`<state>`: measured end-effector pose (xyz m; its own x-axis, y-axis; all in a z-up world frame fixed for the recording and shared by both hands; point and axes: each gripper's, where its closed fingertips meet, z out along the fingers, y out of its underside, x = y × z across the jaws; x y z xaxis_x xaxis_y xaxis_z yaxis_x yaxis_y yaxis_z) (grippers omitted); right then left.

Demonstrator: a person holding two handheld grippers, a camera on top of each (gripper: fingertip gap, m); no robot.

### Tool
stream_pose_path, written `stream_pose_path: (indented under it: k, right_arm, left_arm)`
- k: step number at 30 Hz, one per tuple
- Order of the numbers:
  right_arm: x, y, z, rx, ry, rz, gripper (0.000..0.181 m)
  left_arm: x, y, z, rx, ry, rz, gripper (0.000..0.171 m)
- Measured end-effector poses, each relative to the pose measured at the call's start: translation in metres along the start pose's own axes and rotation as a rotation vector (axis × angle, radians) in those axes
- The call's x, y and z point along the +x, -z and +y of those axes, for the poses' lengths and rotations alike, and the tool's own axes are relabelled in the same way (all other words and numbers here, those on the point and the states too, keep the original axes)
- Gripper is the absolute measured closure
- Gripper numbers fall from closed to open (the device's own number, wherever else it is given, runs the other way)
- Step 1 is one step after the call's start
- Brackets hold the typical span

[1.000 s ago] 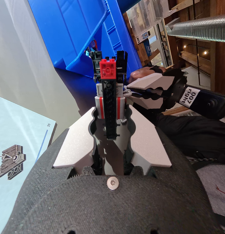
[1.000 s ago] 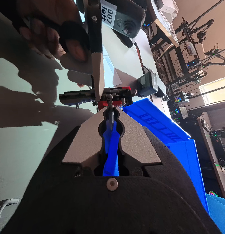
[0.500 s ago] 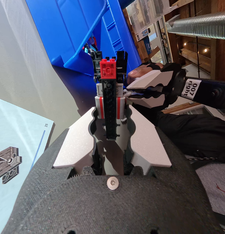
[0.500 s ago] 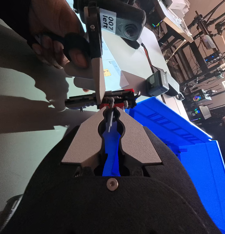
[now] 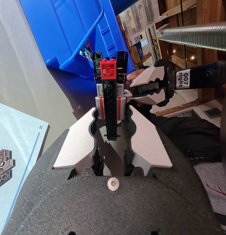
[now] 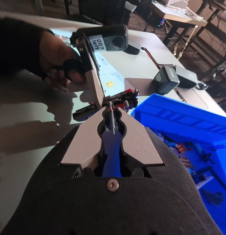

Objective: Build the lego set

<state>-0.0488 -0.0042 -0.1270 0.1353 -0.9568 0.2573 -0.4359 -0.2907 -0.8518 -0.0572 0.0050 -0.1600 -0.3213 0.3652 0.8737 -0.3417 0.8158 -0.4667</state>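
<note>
Your left claw (image 5: 111,114) is clamped on the lego build (image 5: 110,96), holding it steady above the bench (image 5: 20,76). Your right claw (image 6: 110,109) pinches a small spring-like grey piece (image 6: 112,119), seemingly pressing it into the side.

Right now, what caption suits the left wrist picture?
Left gripper clamps the lego model while the right gripper brings a small grey part to its side.

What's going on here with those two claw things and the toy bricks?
A person is building a Lego model with a handheld gripper in each hand. The left gripper is clamped on the half-built black, grey and red model, holding it above the table. The right gripper pinches a small grey spring-like piece against the model's side. A blue bin of loose bricks and the instruction booklet are nearby.
</note>
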Motion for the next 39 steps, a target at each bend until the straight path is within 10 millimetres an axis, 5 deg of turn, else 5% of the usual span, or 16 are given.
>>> stream_pose_path:
  k: [13,22,39]
  right_arm:
    - [-0.005,-0.004,-0.001,0.015,-0.016,-0.013,0.17]
    - [0.004,-0.004,0.005,-0.015,-0.043,0.026,0.145]
    - [0.004,0.003,0.004,0.024,-0.195,-0.042,0.144]
  left_arm:
    - [-0.002,-0.001,0.001,-0.003,0.001,-0.007,0.125]
    - [-0.001,-0.001,0.001,-0.005,-0.008,-0.002,0.124]
    - [0.001,-0.002,0.004,-0.032,-0.075,-0.032,0.124]
